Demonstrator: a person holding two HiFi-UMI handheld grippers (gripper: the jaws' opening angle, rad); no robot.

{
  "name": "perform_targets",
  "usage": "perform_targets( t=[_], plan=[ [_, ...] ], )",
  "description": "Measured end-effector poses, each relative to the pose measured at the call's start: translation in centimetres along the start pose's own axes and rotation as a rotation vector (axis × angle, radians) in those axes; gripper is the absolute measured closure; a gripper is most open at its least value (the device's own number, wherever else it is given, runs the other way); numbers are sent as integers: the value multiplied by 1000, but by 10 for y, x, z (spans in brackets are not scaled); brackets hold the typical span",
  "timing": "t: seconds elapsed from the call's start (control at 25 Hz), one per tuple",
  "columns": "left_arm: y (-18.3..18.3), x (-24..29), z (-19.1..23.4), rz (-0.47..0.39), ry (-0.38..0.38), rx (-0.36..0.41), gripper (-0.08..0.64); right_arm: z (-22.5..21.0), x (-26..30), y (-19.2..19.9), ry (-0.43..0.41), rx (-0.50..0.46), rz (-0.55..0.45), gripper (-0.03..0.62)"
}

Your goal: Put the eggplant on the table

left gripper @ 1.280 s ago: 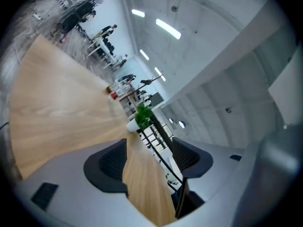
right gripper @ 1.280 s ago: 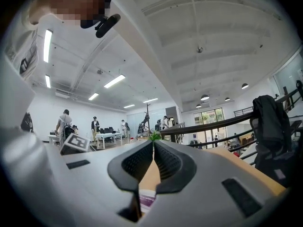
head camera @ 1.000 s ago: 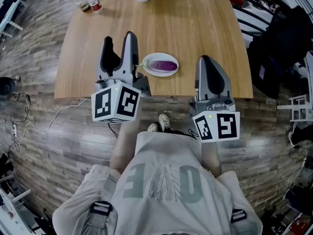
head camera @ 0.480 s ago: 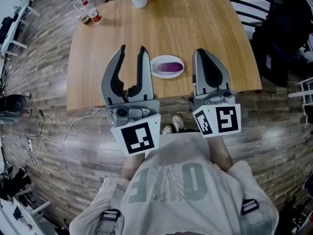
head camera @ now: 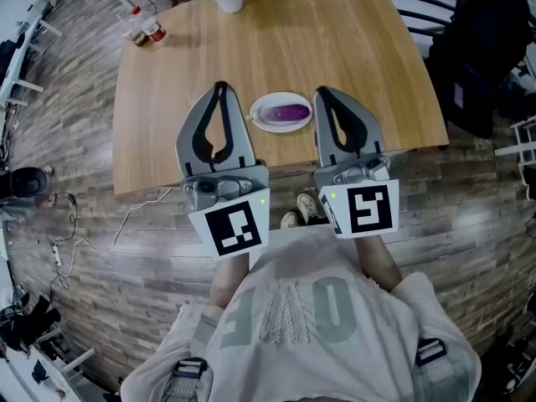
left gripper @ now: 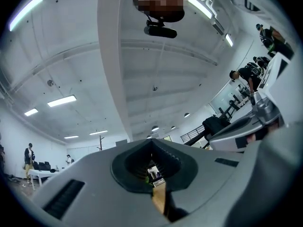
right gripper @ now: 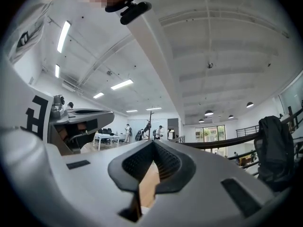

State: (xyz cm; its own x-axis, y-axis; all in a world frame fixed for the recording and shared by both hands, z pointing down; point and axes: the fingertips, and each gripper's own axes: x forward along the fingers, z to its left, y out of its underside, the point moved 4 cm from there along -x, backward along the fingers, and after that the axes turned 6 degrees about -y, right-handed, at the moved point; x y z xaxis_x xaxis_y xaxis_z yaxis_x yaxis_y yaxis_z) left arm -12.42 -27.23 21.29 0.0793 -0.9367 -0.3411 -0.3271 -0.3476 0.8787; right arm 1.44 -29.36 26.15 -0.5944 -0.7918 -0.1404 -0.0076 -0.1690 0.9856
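Both grippers shut and empty at the surface's near edge.
Left gripper [head camera: 220, 87] fingers [head camera: 193, 132] have just closed tip to tip with nothing between them; the right gripper [head camera: 322, 91] fingers also meet, holding nothing. Eggplant [head camera: 289, 111] lies on a white plate [head camera: 261, 121] on the wooden surface [head camera: 335, 40], between both grippers, untouched. Large shirt [head camera: 285, 316] letters, unreadable.

Grey plank floor [head camera: 84, 249], white ceiling [right gripper: 227, 46], strip lights [right gripper: 122, 84]
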Motion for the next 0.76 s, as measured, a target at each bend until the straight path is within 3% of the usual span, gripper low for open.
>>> perform_targets(
  t=[0.76],
  plan=[
    [1, 4, -4, -2, -43, -29, 551, -20, -8, 6, 13, 16, 8, 574]
  ],
)
